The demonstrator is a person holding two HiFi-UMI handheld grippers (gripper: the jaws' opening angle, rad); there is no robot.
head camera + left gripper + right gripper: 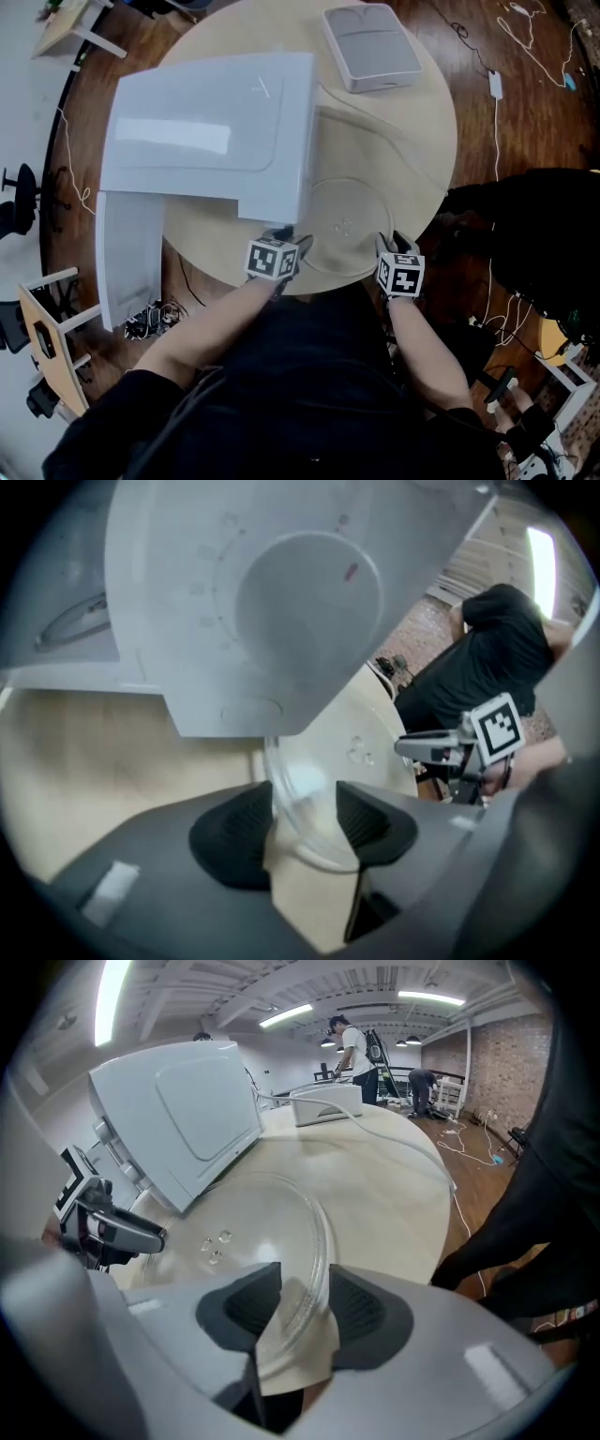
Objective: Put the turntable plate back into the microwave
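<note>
Head view: white microwave (211,131) sits on the round desk (412,131) w/ its door (129,253) swung open past the desk edge at lower left. The clear turntable plate (347,220) lies flat on the desk just right of the microwave, near the person's side, outside the oven. A flat white box (370,45) rests at the far side. The left hand-held gripper (292,246) is at the plate's left rim by the microwave corner; the right hand-held gripper (386,242) is at the plate's right rim. Left gripper view: the left hand-held gripper (305,808) has the plate (375,733) rim between its jaws, but desk shows in the gap, so released, not clamped. The microwave (281,602) looms above, and the right hand-held gripper (422,747) is across the plate. Right gripper view: the right hand-held gripper (305,1288) also straddles the plate (253,1222) rim, jaws apart w/ a gap on the inner side, no grip. The microwave (178,1129) stands at left, and the left hand-held gripper (141,1235) is opposite.
</note>
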